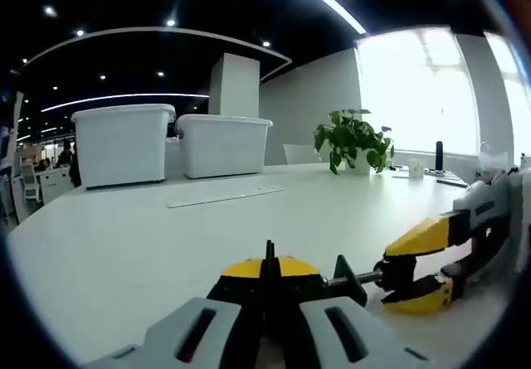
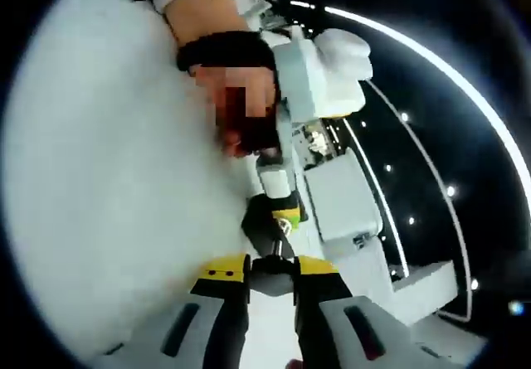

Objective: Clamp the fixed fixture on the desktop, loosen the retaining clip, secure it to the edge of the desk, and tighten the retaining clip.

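Observation:
A black and yellow clamp fixture (image 1: 267, 276) sits just above the white table (image 1: 124, 245), pinched between the grey pads of my left gripper (image 1: 267, 303). Its screw rod (image 1: 355, 280) runs right to a black end knob (image 1: 388, 271). My right gripper (image 1: 411, 274) comes in from the right, its yellow fingertips (image 1: 423, 236) shut on that knob. In the right gripper view, my right gripper (image 2: 272, 274) holds the rod end. Beyond it lies the clamp fixture (image 2: 270, 220), and the left gripper (image 2: 278, 188) is carried by a gloved hand (image 2: 228, 54).
Two white storage bins (image 1: 124, 145) (image 1: 222, 143) stand at the back of the table. A thin metal strip (image 1: 226, 196) lies in front of them. A potted plant (image 1: 353, 141) and a dark bottle (image 1: 439, 155) stand at the back right, near bright windows.

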